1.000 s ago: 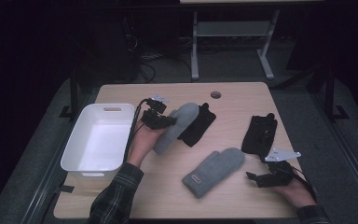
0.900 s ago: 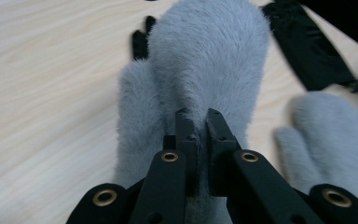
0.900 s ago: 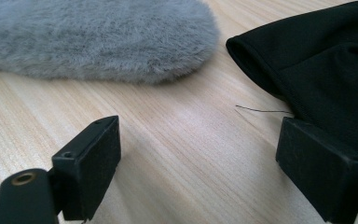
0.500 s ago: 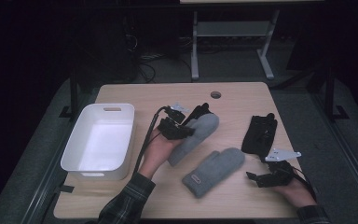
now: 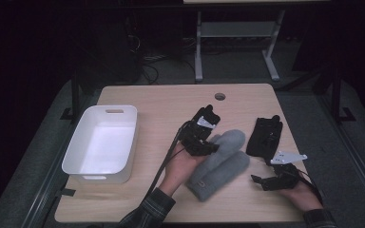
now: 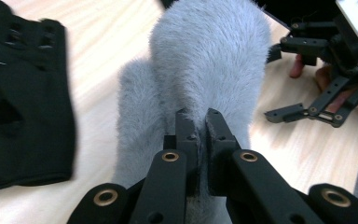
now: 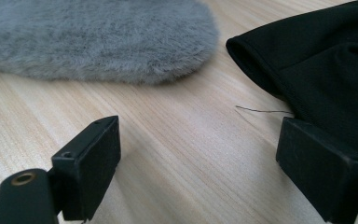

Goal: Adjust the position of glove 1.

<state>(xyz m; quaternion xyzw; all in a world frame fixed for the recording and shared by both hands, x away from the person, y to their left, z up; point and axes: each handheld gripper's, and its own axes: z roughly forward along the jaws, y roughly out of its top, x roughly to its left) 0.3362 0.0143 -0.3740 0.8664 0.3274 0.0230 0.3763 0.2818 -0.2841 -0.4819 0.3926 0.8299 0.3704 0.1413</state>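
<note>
My left gripper [image 5: 208, 145] is shut on one end of a grey fuzzy mitten [image 5: 232, 139], which lies partly across a second grey mitten [image 5: 215, 175] near the table's front middle. In the left gripper view the jaws [image 6: 198, 119] pinch the held mitten [image 6: 209, 60], with a black glove [image 6: 18, 98] to the left. That black glove [image 5: 207, 115] lies just behind the left gripper. Another black glove [image 5: 264, 137] lies at the right. My right gripper [image 5: 258, 183] rests open on the table at the front right, empty, facing a grey mitten [image 7: 98, 37] and a black glove [image 7: 326, 70].
A white empty tray [image 5: 78, 147] stands at the table's left side. A round cable hole [image 5: 220, 96] sits near the far edge. The other hand's gripper [image 6: 326, 70] shows at the upper right of the left gripper view.
My left gripper has carried the grey mitten to the right, from beside the tray, past the black glove, onto the second grey mitten. The right gripper has stayed still.
</note>
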